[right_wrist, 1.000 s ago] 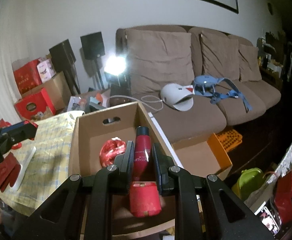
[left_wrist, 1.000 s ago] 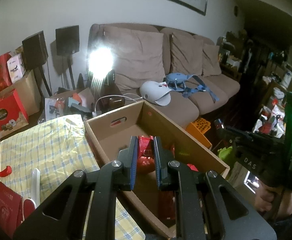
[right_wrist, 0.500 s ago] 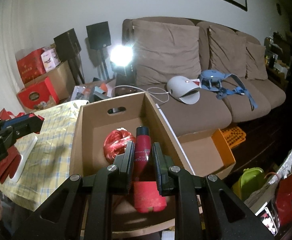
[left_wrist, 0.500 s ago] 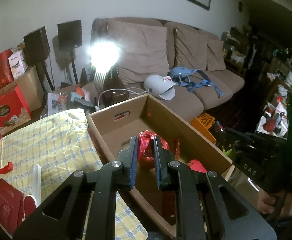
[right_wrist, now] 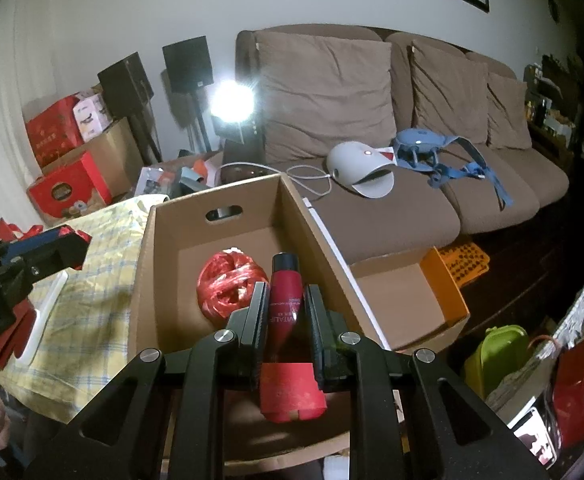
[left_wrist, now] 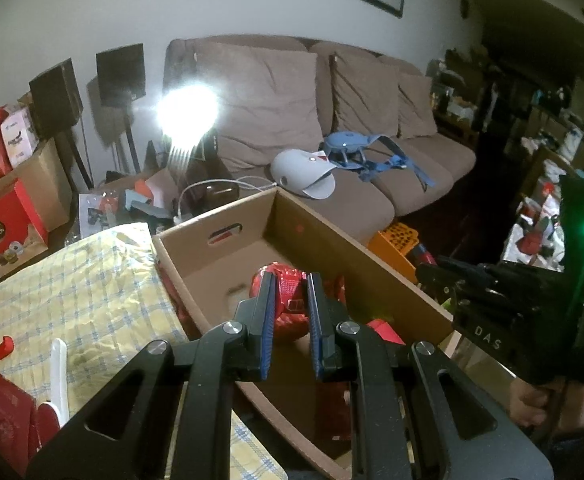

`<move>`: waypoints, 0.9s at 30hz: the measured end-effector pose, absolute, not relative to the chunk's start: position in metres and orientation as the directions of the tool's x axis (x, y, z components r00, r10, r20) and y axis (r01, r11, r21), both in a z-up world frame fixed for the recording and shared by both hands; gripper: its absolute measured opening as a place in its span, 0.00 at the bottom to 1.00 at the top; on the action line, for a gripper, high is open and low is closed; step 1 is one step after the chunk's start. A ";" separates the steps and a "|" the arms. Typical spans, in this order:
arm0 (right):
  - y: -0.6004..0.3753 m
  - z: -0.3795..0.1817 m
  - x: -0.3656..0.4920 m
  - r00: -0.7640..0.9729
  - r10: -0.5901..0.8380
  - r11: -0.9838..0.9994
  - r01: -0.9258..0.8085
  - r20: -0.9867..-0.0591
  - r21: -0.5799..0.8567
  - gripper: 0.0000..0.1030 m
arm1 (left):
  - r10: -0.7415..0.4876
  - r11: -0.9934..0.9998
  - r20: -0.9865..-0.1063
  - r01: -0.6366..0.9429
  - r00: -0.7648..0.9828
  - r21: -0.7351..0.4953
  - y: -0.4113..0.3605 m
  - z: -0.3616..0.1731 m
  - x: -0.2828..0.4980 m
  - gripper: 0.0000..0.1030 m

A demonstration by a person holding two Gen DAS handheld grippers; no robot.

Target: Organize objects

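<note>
Behind a brown sofa [right_wrist: 372, 92] and a glaring lamp [right_wrist: 232, 100], a cardboard box [right_wrist: 216, 208] sits beside a bench under a yellow checked cloth [left_wrist: 72, 288]. Inside lie a red tube [right_wrist: 286, 304], a red bundle [right_wrist: 222, 284] and a red carton [right_wrist: 292, 388]. Both tools hover above the box, empty: the left hand-held gripper [left_wrist: 288, 312] and the right hand-held gripper [right_wrist: 286, 320] each show jaws drawn nearly together with a narrow gap, nothing pinched. More red packets [left_wrist: 8, 412] and a white strip [left_wrist: 58, 376] wait on the cloth. Judging by this, the next pick lies there; jaws should spread wide before descending, and flat packets want an edge grip.
</note>
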State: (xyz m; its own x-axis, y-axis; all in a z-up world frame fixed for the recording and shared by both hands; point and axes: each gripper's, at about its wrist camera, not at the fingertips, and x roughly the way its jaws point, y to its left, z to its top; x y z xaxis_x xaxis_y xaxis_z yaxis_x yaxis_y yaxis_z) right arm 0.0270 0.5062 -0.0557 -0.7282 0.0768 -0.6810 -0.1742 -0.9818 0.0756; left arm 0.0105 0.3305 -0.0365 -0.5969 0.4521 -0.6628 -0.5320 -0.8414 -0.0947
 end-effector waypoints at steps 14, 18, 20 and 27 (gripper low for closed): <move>0.505 -0.065 0.023 -0.709 0.081 -0.982 -0.179 -0.700 0.067 0.17 | 0.452 -0.841 -0.677 -0.530 -0.582 -0.106 0.332 -0.047 0.003 0.14; 0.505 -0.066 0.023 -0.707 0.084 -0.981 -0.183 -0.702 0.067 0.17 | 0.450 -0.844 -0.679 -0.526 -0.580 -0.109 0.331 -0.049 -0.001 0.14; 0.506 -0.068 0.020 -0.702 0.087 -0.980 -0.187 -0.706 0.066 0.17 | 0.451 -0.843 -0.680 -0.526 -0.578 -0.112 0.330 -0.050 -0.002 0.14; 0.502 -0.074 0.016 -0.688 0.080 -0.982 -0.180 -0.721 0.063 0.17 | 0.454 -0.842 -0.687 -0.526 -0.568 -0.121 0.329 -0.056 -0.006 0.14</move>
State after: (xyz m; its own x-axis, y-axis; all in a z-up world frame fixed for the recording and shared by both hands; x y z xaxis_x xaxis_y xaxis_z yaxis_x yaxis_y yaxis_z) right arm 0.0163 0.5024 -0.0743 -0.6883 0.0801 -0.7210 -0.1797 -0.9817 0.0625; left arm -0.0056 0.3292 -0.0558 -0.5675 0.4536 -0.6871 -0.5262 -0.8417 -0.1210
